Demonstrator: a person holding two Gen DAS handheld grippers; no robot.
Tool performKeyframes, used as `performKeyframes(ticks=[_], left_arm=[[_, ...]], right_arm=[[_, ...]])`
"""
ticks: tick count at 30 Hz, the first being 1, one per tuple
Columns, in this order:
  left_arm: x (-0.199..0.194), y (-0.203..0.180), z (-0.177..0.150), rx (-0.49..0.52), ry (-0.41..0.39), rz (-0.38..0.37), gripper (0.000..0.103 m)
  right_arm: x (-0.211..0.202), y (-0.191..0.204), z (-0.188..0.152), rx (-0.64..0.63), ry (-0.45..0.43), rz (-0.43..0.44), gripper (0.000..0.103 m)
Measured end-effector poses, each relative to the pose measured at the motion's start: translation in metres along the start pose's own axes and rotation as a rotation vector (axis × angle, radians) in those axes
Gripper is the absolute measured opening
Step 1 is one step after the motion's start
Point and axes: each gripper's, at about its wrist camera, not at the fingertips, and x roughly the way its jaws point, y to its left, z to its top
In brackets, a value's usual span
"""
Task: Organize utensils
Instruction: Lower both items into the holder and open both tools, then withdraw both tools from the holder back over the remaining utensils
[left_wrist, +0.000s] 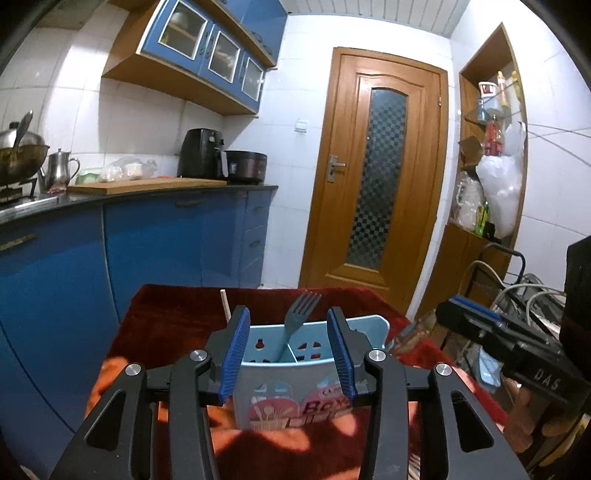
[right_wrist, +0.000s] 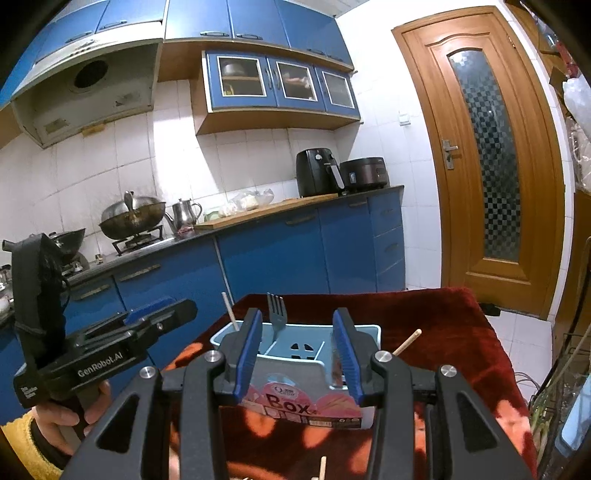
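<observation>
A light blue utensil holder (left_wrist: 295, 380) (right_wrist: 280, 369) with a "Box" label stands on a table under a red cloth (left_wrist: 170, 325) (right_wrist: 424, 314). A grey fork (left_wrist: 301, 306) (right_wrist: 276, 308) stands in it, tines up, and a wooden chopstick (left_wrist: 225, 304) (right_wrist: 229, 310) sticks up at its left end. My left gripper (left_wrist: 287, 314) (right_wrist: 162, 310) hovers open just short of the holder, with nothing between its blue pads. My right gripper (right_wrist: 298, 314) (left_wrist: 465, 314) is open beside it, also holding nothing. Another chopstick (right_wrist: 406, 341) lies right of the holder.
A third wooden stick (right_wrist: 322, 467) shows at the near edge of the cloth. Blue cabinets and a counter (right_wrist: 295, 206) with an air fryer (right_wrist: 317, 171) run along the left. A wooden door (left_wrist: 373, 173) stands behind, with a cluttered shelf (left_wrist: 491, 177) at right. A hand (right_wrist: 55, 413) holds the left gripper.
</observation>
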Motion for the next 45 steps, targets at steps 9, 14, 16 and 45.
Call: performKeyframes(ticks=[9, 14, 16, 45], left_arm=[[-0.036, -0.01, -0.006, 0.028, 0.024, 0.034, 0.044], [-0.05, -0.011, -0.01, 0.024, 0.046, 0.055, 0.044], [-0.055, -0.012, -0.012, 0.024, 0.059, 0.062, 0.044], [-0.093, -0.002, -0.095, 0.006, 0.285, 0.109, 0.044]], right_arm=[[-0.035, 0.004, 0.003, 0.055, 0.019, 0.017, 0.043], [-0.055, 0.004, -0.003, 0.101, 0.046, -0.004, 0.043], [-0.06, 0.002, -0.007, 0.116, 0.067, -0.014, 0.043], [-0.081, 0.025, -0.147, 0.257, 0.56, -0.036, 0.043]])
